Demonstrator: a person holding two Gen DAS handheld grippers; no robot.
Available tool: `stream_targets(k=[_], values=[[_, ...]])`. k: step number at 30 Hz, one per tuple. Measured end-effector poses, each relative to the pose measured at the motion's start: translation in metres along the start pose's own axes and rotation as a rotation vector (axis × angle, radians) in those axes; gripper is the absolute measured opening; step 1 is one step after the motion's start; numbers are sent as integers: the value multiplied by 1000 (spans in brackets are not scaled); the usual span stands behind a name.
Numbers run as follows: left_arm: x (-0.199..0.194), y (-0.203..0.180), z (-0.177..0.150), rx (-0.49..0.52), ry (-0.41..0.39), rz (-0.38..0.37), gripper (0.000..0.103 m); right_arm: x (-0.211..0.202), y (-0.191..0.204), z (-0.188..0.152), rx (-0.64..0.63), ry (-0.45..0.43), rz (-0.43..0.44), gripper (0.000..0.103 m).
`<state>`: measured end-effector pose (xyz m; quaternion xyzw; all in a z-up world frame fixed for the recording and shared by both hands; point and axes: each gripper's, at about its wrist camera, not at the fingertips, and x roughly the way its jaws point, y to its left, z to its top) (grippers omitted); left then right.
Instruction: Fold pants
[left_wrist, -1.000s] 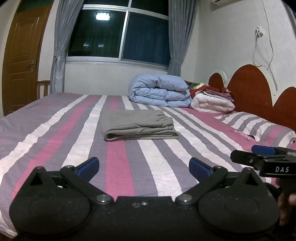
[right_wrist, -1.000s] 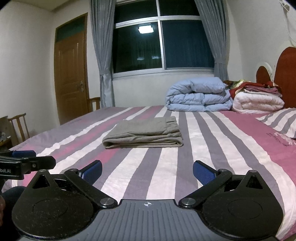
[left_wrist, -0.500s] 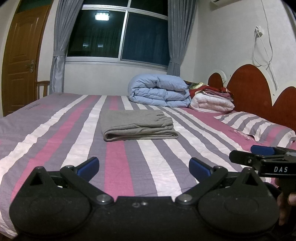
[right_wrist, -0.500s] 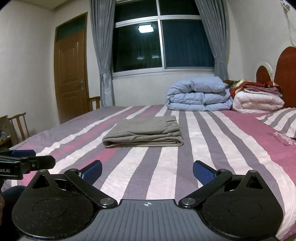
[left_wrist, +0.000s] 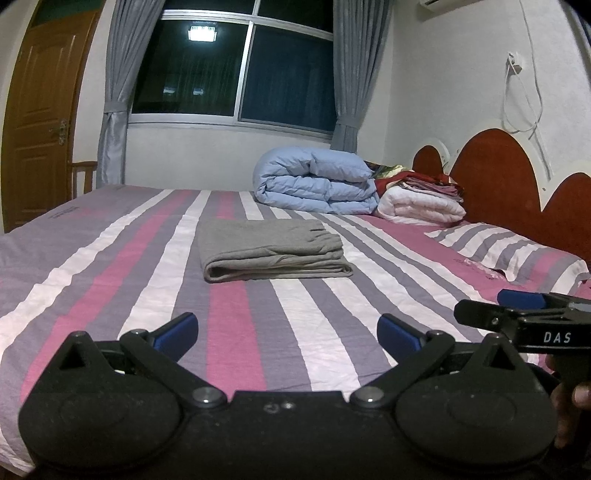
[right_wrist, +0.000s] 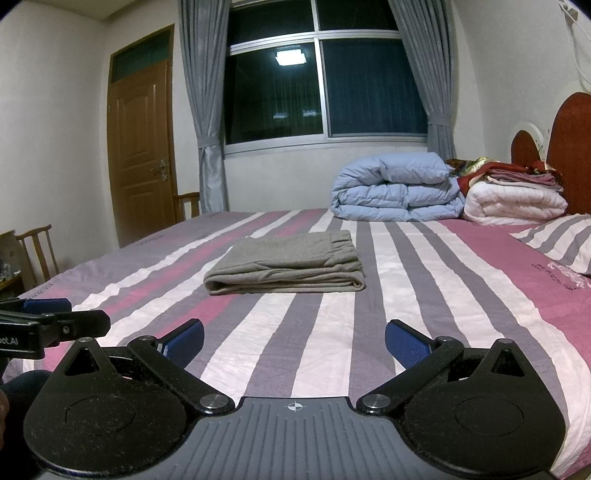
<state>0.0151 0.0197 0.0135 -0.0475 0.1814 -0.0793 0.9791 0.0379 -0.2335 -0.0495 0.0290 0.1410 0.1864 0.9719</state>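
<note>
While both tools gape empty, folded pants lie on bed.

Bed covered by a sheet striped lengthwise in pink, purple-grey and white. Folded grey pants lie flat near its middle, well apart from the other items. At the far end rest a rolled light-blue duvet, a white folded quilt just beside it carrying stacked red and pink cloths, and a striped pillow.
</note>
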Motion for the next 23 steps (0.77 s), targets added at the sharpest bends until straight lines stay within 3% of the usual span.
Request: stream_targets(k=[23], values=[[-5, 4, 2, 28, -50, 28, 97, 0, -1, 0, 1, -1, -1, 103]])
